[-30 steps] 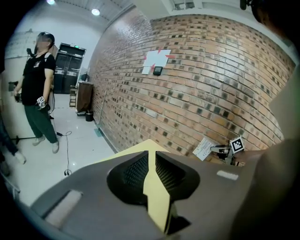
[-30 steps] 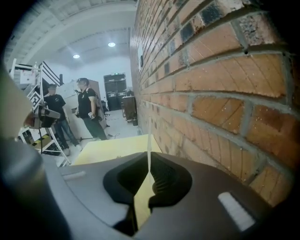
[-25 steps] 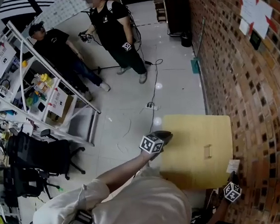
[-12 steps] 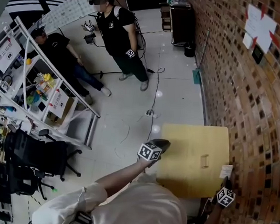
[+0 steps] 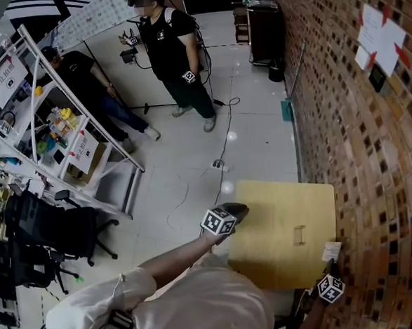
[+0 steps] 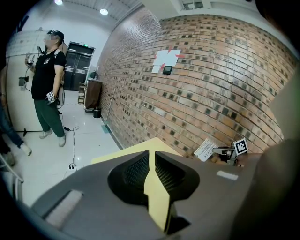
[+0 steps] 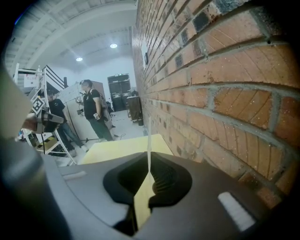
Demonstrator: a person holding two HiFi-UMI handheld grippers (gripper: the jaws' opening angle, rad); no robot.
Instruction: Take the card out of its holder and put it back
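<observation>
Card [image 7: 148, 140] out of holder [image 5: 299, 234] — clenched edge-on in right gripper [image 7: 148, 161] jaws. Left gripper [image 6: 152, 159] jaws barely parted, empty. Next — align card over holder, lower squarely.

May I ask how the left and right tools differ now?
The right tool is shut on the card; the left tool is empty, jaws slightly apart. The right tool is by the brick wall; the left tool at the opposite edge of the table. Both carry marker cubes.
</observation>
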